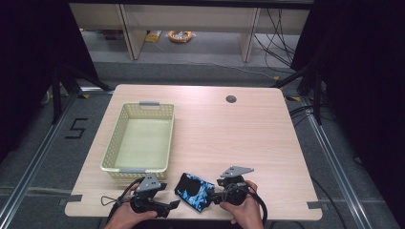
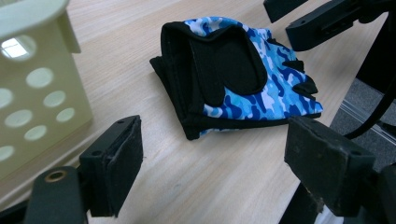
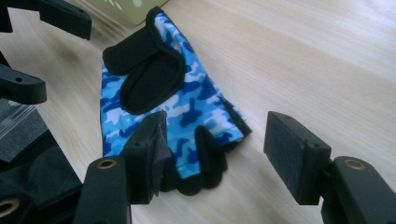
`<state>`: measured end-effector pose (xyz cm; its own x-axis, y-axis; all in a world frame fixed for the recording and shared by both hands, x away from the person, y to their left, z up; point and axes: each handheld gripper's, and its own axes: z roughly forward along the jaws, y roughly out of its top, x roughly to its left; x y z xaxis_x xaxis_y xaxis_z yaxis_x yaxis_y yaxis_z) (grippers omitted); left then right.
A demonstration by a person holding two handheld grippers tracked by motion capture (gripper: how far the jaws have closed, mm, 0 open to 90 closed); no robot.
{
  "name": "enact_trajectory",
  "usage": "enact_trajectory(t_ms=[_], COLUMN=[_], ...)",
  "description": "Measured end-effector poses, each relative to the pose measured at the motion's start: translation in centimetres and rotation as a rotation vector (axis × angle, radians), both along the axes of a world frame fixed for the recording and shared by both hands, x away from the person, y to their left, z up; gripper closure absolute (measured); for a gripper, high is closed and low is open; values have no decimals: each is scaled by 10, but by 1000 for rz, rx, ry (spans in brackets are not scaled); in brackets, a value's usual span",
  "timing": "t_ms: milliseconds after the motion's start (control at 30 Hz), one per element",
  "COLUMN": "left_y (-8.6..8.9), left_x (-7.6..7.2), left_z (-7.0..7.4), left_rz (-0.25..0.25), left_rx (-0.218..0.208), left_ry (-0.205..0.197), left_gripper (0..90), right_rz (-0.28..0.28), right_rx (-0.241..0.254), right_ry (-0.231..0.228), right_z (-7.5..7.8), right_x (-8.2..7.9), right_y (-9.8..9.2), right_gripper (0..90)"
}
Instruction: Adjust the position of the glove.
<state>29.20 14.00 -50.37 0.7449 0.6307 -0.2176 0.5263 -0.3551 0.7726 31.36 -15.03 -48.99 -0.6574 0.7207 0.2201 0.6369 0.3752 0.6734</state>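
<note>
Blue camouflage glove (image 1: 193, 190): lying flat at the table (image 1: 239, 138) near edge, between both grippers
Left gripper (image 2: 212, 170): jaws standing wide, holding nothing; pointing at the glove
Right gripper (image 3: 219, 156): jaws spread, glove's finger end lying between them, ungripped
Basket (image 1: 139, 138): sitting near the left edge

Pale yellow perforated basket (image 1: 139, 137) on wooden table (image 1: 239, 138), left side.

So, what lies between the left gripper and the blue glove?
Bare wooden table, as the left gripper view shows. The left gripper stands open short of the glove, apart from it.
</note>
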Motion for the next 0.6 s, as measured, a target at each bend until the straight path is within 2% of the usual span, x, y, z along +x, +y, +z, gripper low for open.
enact_trajectory(t_ms=[133,200,233,267,300,333,367,400,433,467,500,600], left_y=[-5,-4,-6,-7,-7,-8,-10,-9,-10,-10,-11,-11], left_x=[3,4,4,5,5,5,5,6,5,6,6,7], left_z=[0,2,1,1,1,1,1,2,1,2,2,2], left_rz=[1,-16,4,-6,-8,-9,3,-12,3,-9,-4,4], left_rx=[-13,6,-9,-5,3,3,-12,8,-5,-2,-10,-3], left_ry=[4,6,12,3,2,0,-4,-1,11,-4,-1,3], left_gripper=[189,188,187,187,187,187,186,186,186,185,185,184], right_rz=[-33,-36,-35,-27,-40,-47,-51,-61,-72,-64,-73,-39], right_rx=[28,26,0,-16,-33,-43,-51,-60,-63,-67,-70,-110], right_ry=[1,11,3,15,-23,-28,-10,9,-9,-26,7,-31], right_z=[-4,-7,-7,-8,-11,-12,-11,-11,-14,-17,-16,-16], right_x=[1,0,-1,-2,-2,-3,-3,-4,-3,-2,-4,-3], right_y=[4,8,9,11,12,13,13,12,12,12,13,14], right_gripper=[425,420,422,422,421,422,427,424,423,433,441,454])
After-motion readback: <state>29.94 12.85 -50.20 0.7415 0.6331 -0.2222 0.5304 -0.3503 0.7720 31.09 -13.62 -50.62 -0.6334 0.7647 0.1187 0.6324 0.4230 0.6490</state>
